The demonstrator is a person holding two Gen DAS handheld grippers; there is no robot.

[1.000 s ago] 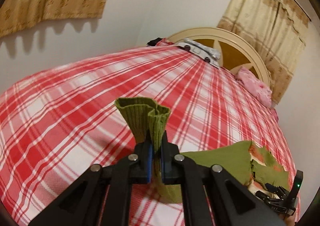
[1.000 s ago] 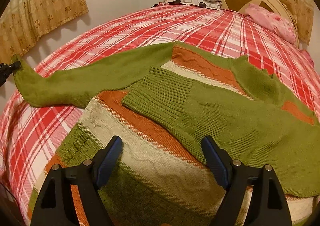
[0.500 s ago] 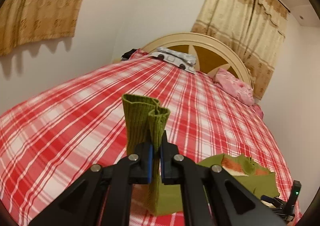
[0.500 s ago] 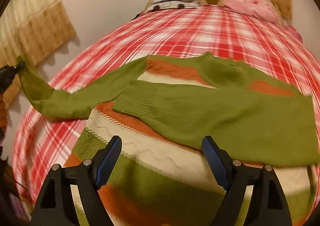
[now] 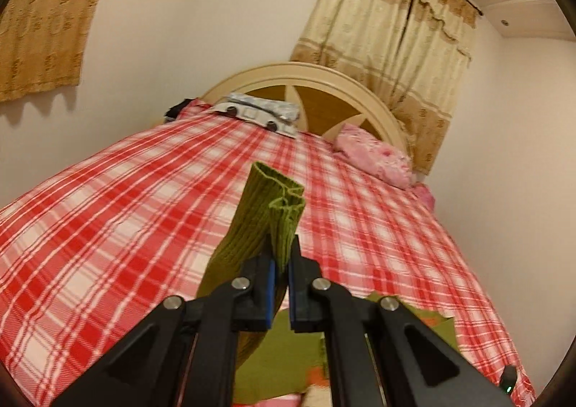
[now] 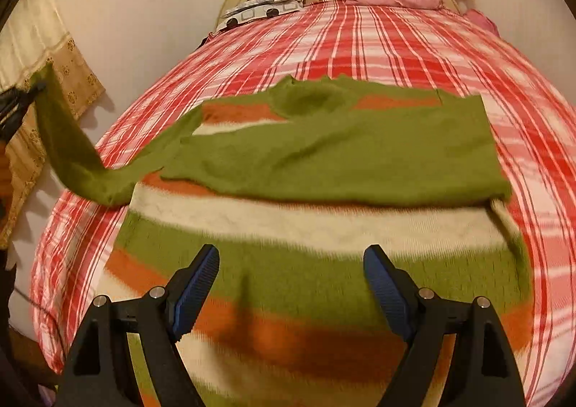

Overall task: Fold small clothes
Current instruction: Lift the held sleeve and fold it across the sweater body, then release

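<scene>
Striped sweater flat on plaid bed, green, cream, orange; one sleeve folded across. Left gripper clamped on ribbed cuff, lifted higher than before. Right gripper spread wide over hem, empty, now nearer the middle.

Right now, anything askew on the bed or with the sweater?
Nothing damaged or spilled. One sleeve is off the bed, pulled up sideways by its ribbed cuff, pinched in the left gripper; mid-fold, not a fault. The other sleeve lies folded across the striped sweater. Right gripper hovers open above it.
</scene>
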